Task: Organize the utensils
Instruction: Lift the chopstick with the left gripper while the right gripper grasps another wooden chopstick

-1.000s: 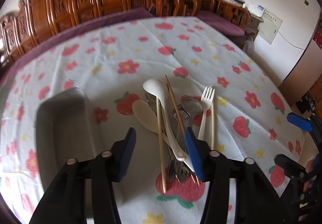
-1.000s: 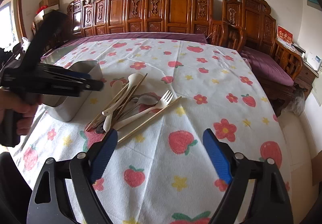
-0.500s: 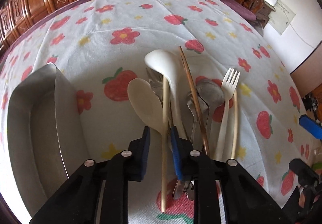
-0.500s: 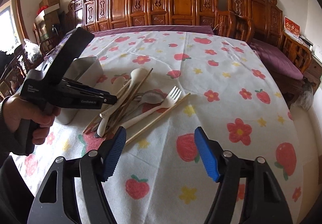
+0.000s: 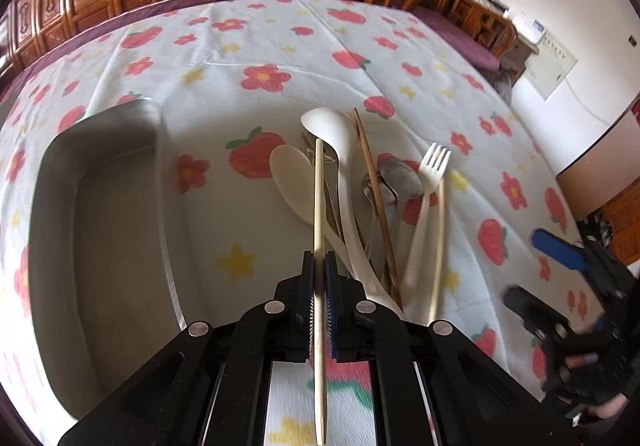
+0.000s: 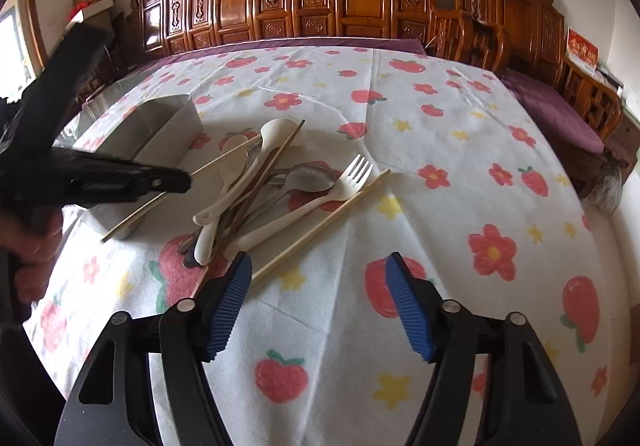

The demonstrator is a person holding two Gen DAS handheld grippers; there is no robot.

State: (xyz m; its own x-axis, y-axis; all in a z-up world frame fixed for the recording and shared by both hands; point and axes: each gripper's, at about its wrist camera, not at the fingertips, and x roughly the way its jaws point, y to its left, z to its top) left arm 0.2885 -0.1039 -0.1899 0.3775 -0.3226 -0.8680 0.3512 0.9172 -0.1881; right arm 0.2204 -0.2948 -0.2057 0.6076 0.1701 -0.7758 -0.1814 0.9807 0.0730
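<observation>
The pale chopstick [image 5: 319,205] is clamped between the blue pads of the left tongs [image 5: 319,286], gripped a little below its middle, with its far end over the pile and its near end sticking out toward the camera. In the right wrist view it slants clear above the cloth, beside the tray [image 6: 168,125]. It looks light, thin and stiff, and smooth enough to swivel in a narrow grip, so a hold near the middle seems best for keeping it balanced.

The rest of the pile [image 5: 360,205] lies just right of it on the table [image 5: 260,45]: two cream spoons [image 5: 332,129], a brown chopstick [image 5: 374,185], metal spoons [image 5: 400,177], a cream fork [image 5: 434,165] and a second pale chopstick [image 6: 320,226] along its outer edge. They cross and overlap, so lifting one may drag others.

The metal tray stands just left of the pile and looks empty, a likely destination.

The right tongs [image 6: 320,302] are closing but grip nothing; only cloth lies between them, with that second chopstick's end just beside the left pad.
</observation>
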